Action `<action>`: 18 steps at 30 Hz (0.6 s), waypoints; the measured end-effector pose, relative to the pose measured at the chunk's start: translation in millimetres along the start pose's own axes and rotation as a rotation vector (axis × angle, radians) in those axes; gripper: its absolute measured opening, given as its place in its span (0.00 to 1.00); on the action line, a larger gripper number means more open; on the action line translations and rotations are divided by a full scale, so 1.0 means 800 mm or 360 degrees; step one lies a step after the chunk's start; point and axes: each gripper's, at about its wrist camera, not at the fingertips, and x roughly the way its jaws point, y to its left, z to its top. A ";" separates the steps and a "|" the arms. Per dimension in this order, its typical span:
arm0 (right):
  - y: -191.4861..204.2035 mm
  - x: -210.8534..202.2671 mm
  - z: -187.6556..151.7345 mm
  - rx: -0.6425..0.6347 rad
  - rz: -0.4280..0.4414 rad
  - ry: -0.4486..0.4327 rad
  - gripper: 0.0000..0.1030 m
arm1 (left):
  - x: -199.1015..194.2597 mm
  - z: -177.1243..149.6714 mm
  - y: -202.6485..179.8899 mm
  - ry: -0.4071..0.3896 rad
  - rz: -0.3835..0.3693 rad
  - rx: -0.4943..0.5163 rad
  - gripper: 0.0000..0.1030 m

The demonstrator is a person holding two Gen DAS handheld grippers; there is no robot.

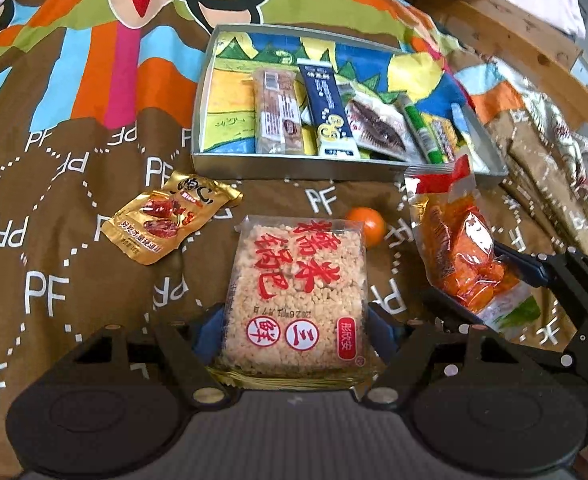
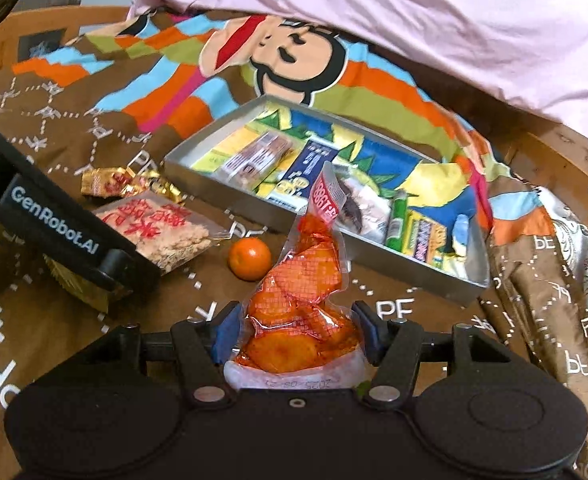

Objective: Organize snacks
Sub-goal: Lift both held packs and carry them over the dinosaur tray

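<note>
Two tools (image 1: 296, 330) (image 2: 294, 334), two gripped snack packs (image 1: 296, 296) (image 2: 294, 316)

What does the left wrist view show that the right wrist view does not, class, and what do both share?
Only the left wrist view shows the rice cracker pack clamped in the left gripper. Only the right wrist view shows the pink fabric and the date stamp on the orange snack bag. Both show the tray, the mandarin, the gold packet and the right gripper clamping that bag.

Black left gripper (image 1: 296, 330) with blue-padded fingers (image 1: 210, 326), silver screws, "GenRobot.AI" lettering
</note>
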 end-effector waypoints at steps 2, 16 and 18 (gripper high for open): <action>-0.003 -0.001 0.001 0.0024 -0.0012 -0.0018 0.59 | -0.001 0.001 0.002 0.0000 -0.0021 -0.0020 0.74; -0.020 -0.004 0.007 0.0200 -0.0029 -0.0094 0.60 | -0.025 0.007 -0.001 -0.0220 -0.0006 -0.0064 0.74; -0.023 -0.005 0.009 0.0224 -0.0033 -0.0114 0.60 | -0.030 0.009 -0.005 -0.0286 0.0004 -0.0044 0.74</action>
